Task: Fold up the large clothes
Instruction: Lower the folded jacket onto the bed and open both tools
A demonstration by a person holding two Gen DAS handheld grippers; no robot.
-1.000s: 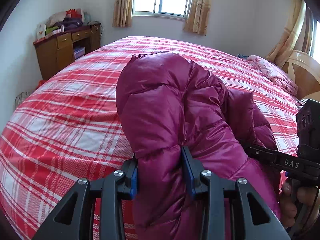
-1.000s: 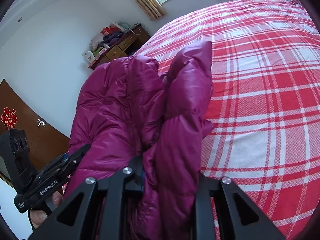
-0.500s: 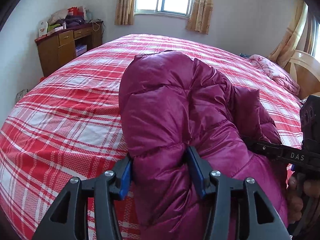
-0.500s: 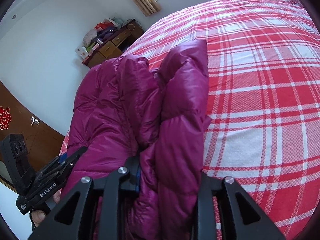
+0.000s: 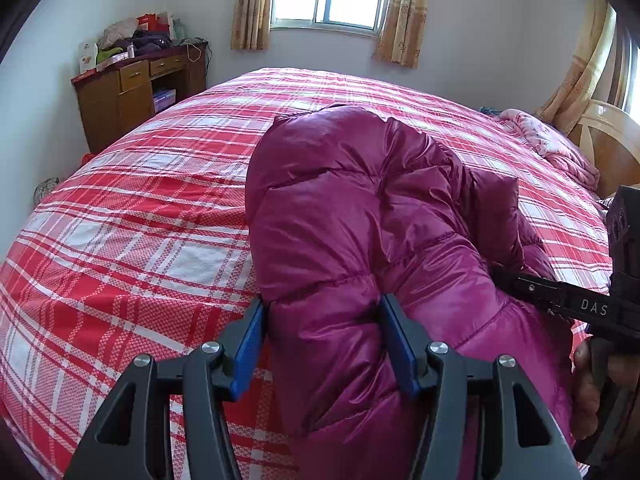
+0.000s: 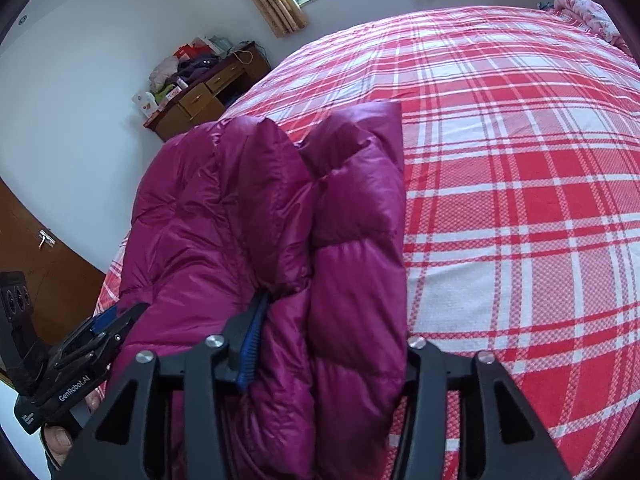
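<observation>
- On the bed, which is filling most of both views under its red-and-white plaid cover, the folding is taking place; its broad flat surface is serving as the work area.
- The magenta down jacket is lying in a puffy folded bundle on the near part of the bed, its bulk reaching away toward the far side, with one flap doubled along its right edge, seemingly set down after a fold.
- The left gripper is sitting at the near left edge of the bundle; its jaws have just been opening, and a thick fold of jacket is lying between the blue fingers, which are standing about half open and looking eased off the fabric.
- The right gripper is sitting at the near right edge; its jaws have just been opening too, with the flap between them, one blue finger brushing the fabric and the other hidden behind it.
</observation>
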